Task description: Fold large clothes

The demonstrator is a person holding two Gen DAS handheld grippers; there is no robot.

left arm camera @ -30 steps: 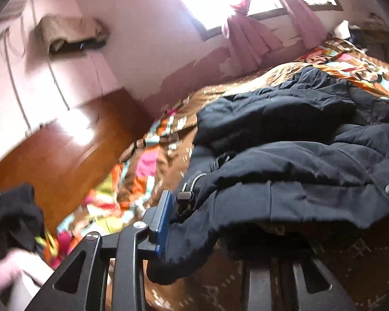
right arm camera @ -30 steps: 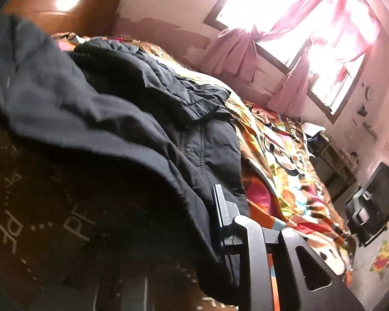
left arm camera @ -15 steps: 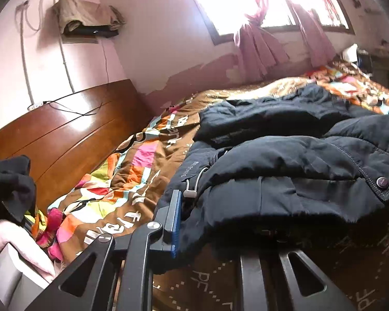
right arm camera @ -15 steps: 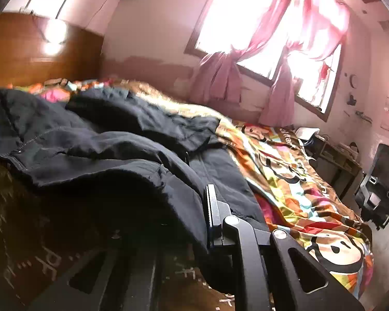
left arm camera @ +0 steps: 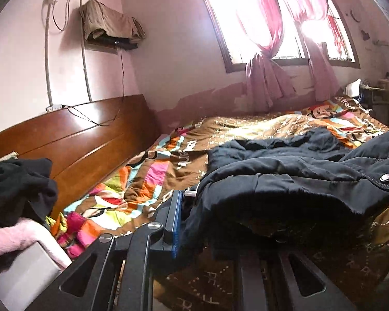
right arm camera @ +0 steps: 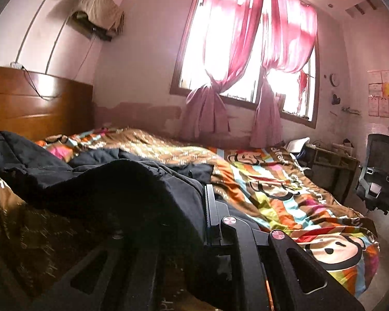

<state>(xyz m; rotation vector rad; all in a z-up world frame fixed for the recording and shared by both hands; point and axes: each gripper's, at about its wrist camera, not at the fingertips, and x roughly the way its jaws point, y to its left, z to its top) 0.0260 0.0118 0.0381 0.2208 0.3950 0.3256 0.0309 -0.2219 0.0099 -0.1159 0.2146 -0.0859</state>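
Closest to me, both sets of fingers are clamped on the near hem of the dark padded jacket [left arm camera: 285, 181]. My left gripper [left arm camera: 207, 223] has just been closing, and the hem is pinched at the blue pad of the one finger I can see; the other is buried under fabric. My right gripper [right arm camera: 184, 207] has closed down the same way, with the jacket's edge bunched against its visible finger and draped over the rest.

The jacket lies across the near side of the bed [right arm camera: 298, 207], its near edge held up off the patterned cover and the rest slumped in folds toward the middle.

My first worry is the grip itself. This fabric is thick and slippery-looking, and I judge that each hold takes only a thin bite of hem. If I carry it forward too fast, the weight of the trailing body could drag one corner free, and the fold would land crooked.

Second, the hem sags between my two hands. Unless I keep them apart and level, the middle may buckle and trap a crease.

Further in, the jacket's bulk is already rumpled, so folding over it may only pile a lump. A snap button [left arm camera: 386, 177] sits on an upturned flap there.

Beyond that the bed is bare toward the window [right arm camera: 246, 51]. At its left end by the headboard [left arm camera: 72, 142], a heap of other clothes [left arm camera: 15, 181] could be snagged by a wide left swing.
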